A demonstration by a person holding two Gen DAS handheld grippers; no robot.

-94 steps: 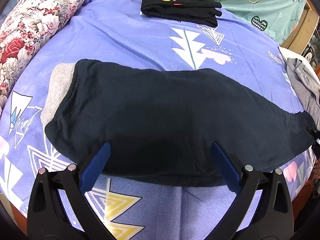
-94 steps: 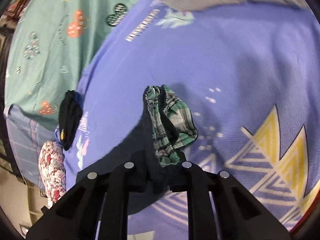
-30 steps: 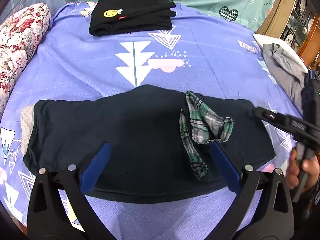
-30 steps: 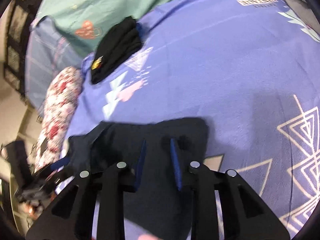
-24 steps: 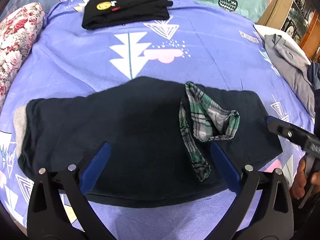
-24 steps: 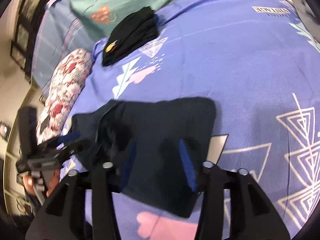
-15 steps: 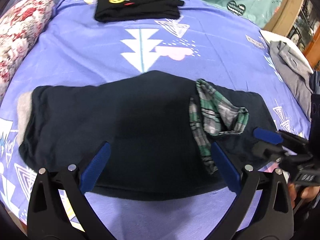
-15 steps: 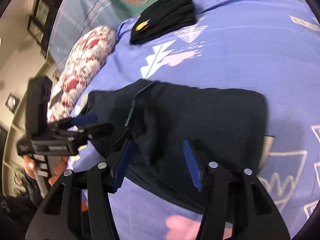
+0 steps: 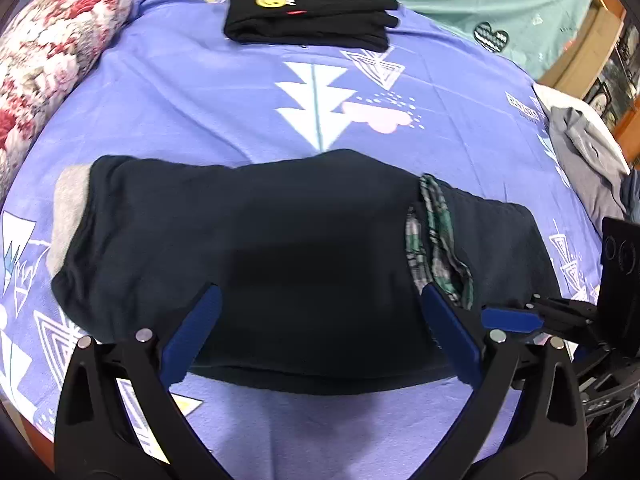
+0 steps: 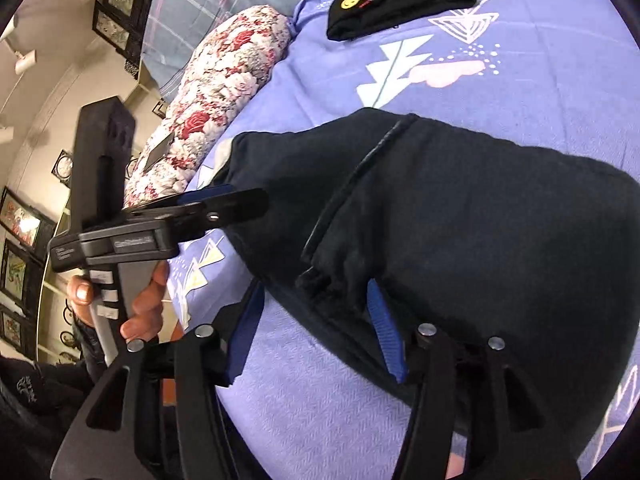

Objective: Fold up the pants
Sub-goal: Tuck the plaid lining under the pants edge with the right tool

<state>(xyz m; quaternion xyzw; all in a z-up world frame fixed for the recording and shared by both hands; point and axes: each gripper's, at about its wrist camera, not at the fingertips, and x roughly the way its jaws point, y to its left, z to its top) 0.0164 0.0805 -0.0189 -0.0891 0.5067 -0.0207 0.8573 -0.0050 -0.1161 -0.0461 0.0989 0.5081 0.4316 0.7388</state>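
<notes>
Pants (image 9: 280, 248) lie folded on the bed (image 9: 240, 92) beneath both tools; left tool (image 9: 320, 332) and right tool (image 10: 316, 332) hover spread, grasping nothing.

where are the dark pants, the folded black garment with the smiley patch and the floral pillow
dark pants (image 9: 280, 248): left wrist view, middle of the folded cloth
folded black garment (image 9: 316, 20): left wrist view, top of the stack
floral pillow (image 10: 224, 92): right wrist view, middle of its side

Pants (image 9: 280, 248) folded over, plaid lining (image 9: 434, 240) narrower.
</notes>
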